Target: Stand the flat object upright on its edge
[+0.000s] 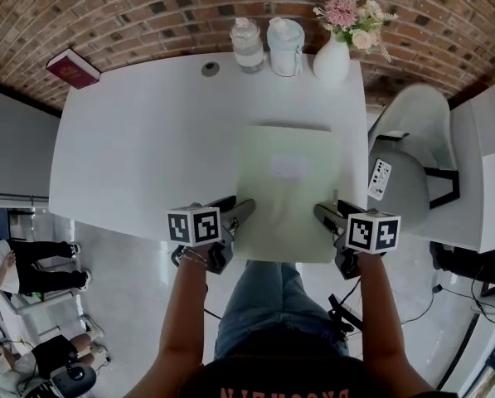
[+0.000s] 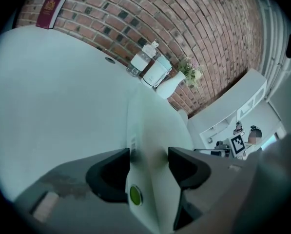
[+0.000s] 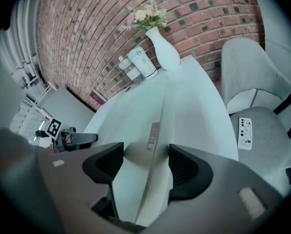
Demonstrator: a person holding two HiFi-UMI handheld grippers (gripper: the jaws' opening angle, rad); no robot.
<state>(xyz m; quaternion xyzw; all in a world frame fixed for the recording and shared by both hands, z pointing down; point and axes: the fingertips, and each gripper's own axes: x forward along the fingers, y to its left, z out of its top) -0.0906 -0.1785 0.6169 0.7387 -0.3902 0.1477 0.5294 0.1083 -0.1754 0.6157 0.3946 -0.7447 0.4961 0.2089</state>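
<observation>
Fingers (image 2: pixel 108 174) of the left gripper (image 2: pixel 147 167) clenched across the thickness of a pale green flat rectangular box (image 1: pixel 288 193), one pad on each broad face; a barcode strip and a round green sticker show on the box's narrow side between them. Fingers (image 3: pixel 186 172) of the right gripper (image 3: pixel 145 165) likewise clamped on the opposite side edge, with a small label visible just ahead of the pads. From the head view, both grippers hold the box's near corners, left (image 1: pixel 240 210) and right (image 1: pixel 326 215), and the near end juts out past the front edge of the white desk (image 1: pixel 139 139). The box's broad face points up toward the camera, so it lies flat or at a shallow lean. Whether the far edge rests on the desk I cannot tell. Judgement: grasp secured, and the tipping up onto an edge, steadying and letting go are all left to do. Surroundings at the far rim of the desk: a white vase with pink flowers (image 1: pixel 332 60), a clear lidded jug (image 1: pixel 285 46), a clear plastic bottle (image 1: pixel 247 46), all close behind the box's far edge and likely to be knocked if the box swings or slides that way. A dark red book (image 1: pixel 73 68) sits at the far left corner, well apart. Grey chair (image 1: pixel 413 164) with a white remote (image 1: pixel 380 179) stands to the right, off the desk.
</observation>
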